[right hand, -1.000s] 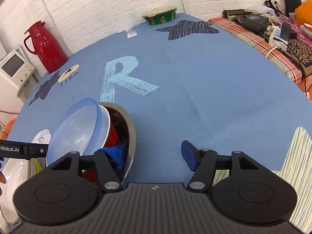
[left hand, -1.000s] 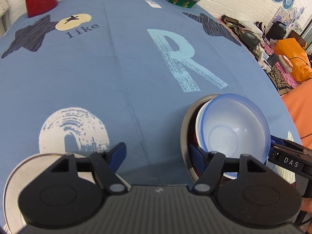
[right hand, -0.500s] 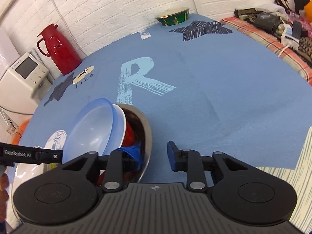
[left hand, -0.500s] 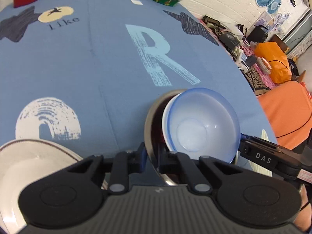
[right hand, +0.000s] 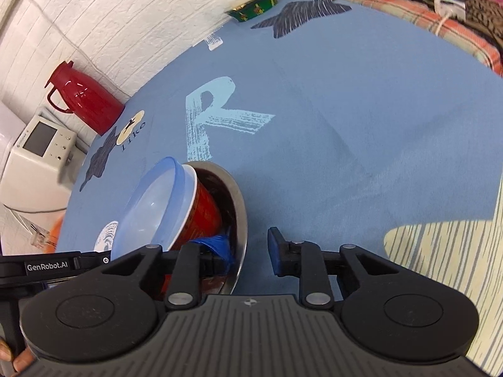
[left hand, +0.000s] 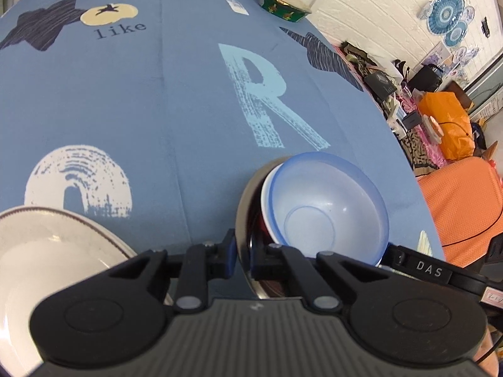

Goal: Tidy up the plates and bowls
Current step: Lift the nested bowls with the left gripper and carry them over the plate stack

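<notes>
Left wrist: bowls (left hand: 327, 207) nested in steel bowl (left hand: 248, 201)

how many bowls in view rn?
4: blue bowl nested in a red bowl inside the steel bowl, plus a green bowl at the table's far edge. More may be hidden.

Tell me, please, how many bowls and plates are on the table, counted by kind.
Bowls: 4 — blue plastic bowl, red bowl, metal bowl, green patterned bowl.
Plates: 1 — white plate.
Total: 5.
</notes>
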A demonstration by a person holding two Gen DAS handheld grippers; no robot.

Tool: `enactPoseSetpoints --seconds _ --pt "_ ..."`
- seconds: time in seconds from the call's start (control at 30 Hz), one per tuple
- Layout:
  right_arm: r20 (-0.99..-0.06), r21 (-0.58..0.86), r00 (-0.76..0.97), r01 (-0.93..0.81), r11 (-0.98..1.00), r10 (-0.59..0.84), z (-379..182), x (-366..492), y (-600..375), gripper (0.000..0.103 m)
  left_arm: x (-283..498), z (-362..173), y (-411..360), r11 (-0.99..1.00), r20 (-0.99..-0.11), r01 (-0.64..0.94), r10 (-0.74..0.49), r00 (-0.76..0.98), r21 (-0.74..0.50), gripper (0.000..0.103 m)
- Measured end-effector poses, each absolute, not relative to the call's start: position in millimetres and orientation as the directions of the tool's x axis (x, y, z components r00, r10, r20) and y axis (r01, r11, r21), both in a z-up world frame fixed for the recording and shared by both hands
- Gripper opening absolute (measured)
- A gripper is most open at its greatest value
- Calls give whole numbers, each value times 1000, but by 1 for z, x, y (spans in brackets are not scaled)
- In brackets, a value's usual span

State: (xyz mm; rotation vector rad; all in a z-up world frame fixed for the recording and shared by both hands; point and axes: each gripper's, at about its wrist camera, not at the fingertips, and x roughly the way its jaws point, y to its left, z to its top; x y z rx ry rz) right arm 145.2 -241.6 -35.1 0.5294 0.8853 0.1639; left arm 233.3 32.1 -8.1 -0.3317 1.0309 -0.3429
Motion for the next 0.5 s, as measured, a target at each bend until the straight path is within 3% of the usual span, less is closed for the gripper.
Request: enactPoseSetpoints --seconds 0.5 --pt "-670 489 635 -13 872 385 -38 150 -227 7 232 -14 42 888 -746 151 -449 492 -434 0"
